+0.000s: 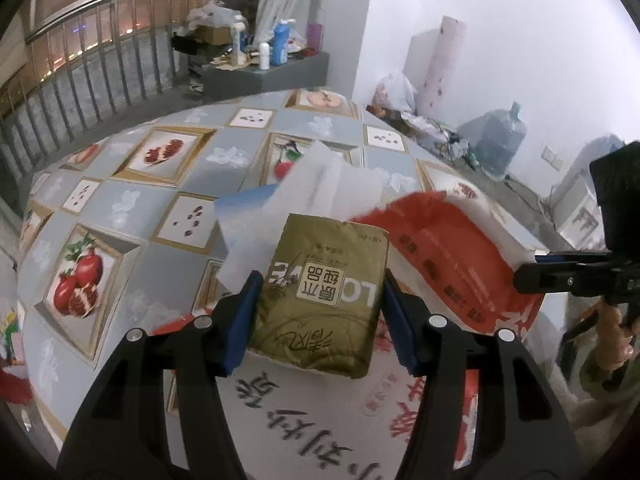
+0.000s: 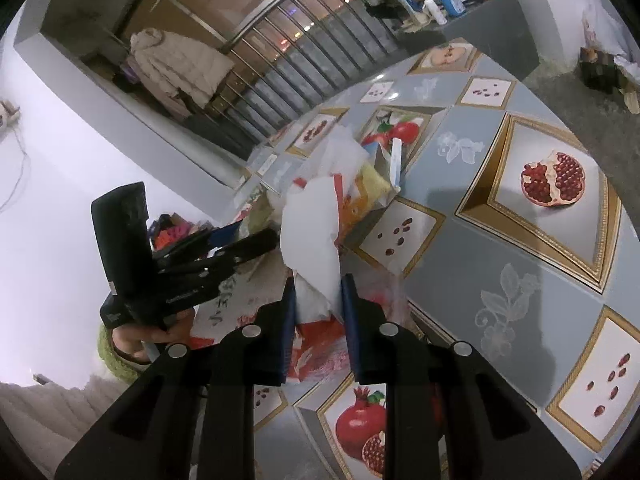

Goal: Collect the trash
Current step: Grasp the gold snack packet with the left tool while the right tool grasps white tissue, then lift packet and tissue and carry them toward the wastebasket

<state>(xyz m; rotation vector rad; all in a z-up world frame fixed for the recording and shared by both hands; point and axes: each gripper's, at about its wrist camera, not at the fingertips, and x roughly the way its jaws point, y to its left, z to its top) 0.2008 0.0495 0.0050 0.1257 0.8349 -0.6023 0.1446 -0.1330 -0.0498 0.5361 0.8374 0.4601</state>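
The table (image 1: 132, 200) in front of me is the biggest thing here, covered in a grey oilcloth printed with framed pomegranates, and it reaches back toward a metal railing (image 1: 100, 48). On its near side lies a red and white plastic bag (image 1: 448, 248) with printed characters, its mouth held wide so the red inside shows. My right gripper (image 2: 319, 300) is clenched on the bag's white rim and lifts that edge up; in the left wrist view the same gripper (image 1: 538, 266) shows at the right edge of the frame, pinching the rim. Just behind the bag's mouth stands a loose sheet of white paper (image 1: 320, 184), tilted up off the table, with a blue-edged piece beside it. More rubbish sits in a heap (image 2: 368, 176) by the bag in the right wrist view, a yellow wrapper and crumpled white plastic among it. Smallest is the gold tissue pack (image 1: 320, 300), which my left gripper (image 1: 318, 312) grasps between its blue pads (image 1: 240, 320), one on each side of the pack. The pack sits over the white outside of the bag, just short of the red opening, its printed face turned up toward me
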